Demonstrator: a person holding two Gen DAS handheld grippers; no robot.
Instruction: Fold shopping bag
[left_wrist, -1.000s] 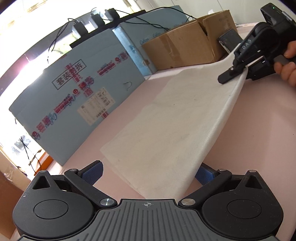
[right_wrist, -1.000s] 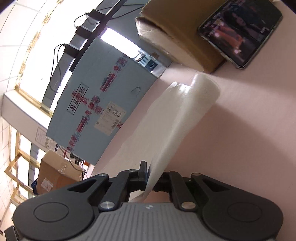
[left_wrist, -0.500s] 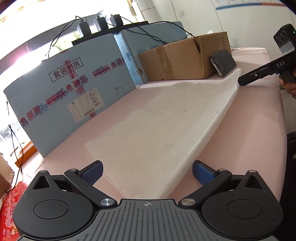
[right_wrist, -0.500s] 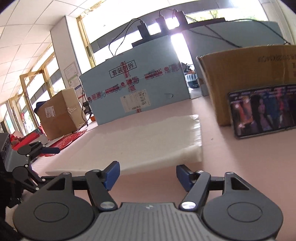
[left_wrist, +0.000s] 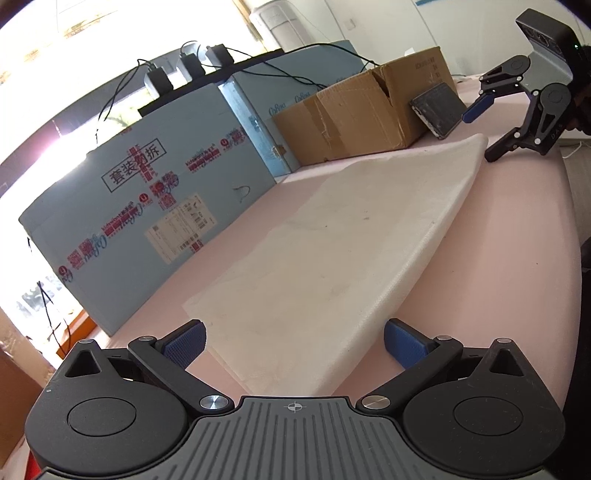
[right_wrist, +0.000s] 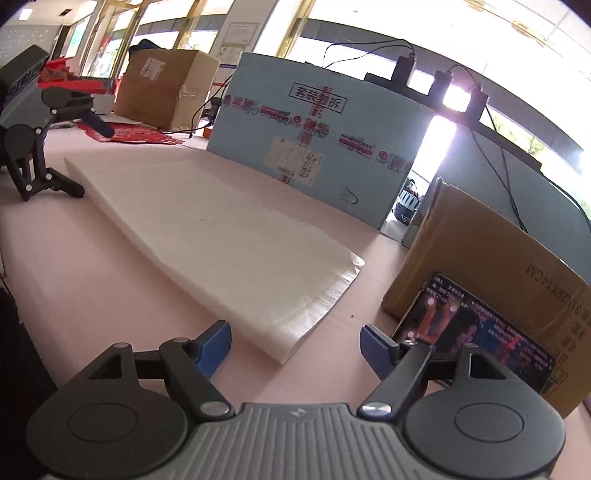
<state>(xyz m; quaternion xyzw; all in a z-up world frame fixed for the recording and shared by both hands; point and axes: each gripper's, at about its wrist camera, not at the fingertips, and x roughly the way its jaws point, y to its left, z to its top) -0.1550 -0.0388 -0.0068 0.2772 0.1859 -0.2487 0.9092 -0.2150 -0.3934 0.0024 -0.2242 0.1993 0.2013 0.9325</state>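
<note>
In the left wrist view, you are holding your left gripper (left_wrist: 293, 341) low over the pink table (left_wrist: 498, 258), its blue-padded fingers (left_wrist: 184, 341) spread wide and gripping nothing. The white shopping bag (left_wrist: 343, 251) is lying flat on the table as a long folded panel, its near end sitting between those fingers without touching them. At its far corner your right gripper (left_wrist: 484, 129) is hovering just beside the bag, fingers apart and empty. A brown cardboard box (left_wrist: 362, 118) is standing behind the bag with a phone (left_wrist: 437, 109) leaning on it, and a blue carton (left_wrist: 147, 221) is lining the table's far side.

In the right wrist view, you are keeping your right gripper (right_wrist: 295, 350) wide open with nothing between its pads (right_wrist: 214, 349). The shopping bag (right_wrist: 207, 229) is stretching away from just ahead of it toward your left gripper (right_wrist: 88, 155), which is sitting open at the bag's far end. The phone (right_wrist: 476, 332) is leaning against the cardboard box (right_wrist: 498, 266) on the right, its screen lit.
</note>
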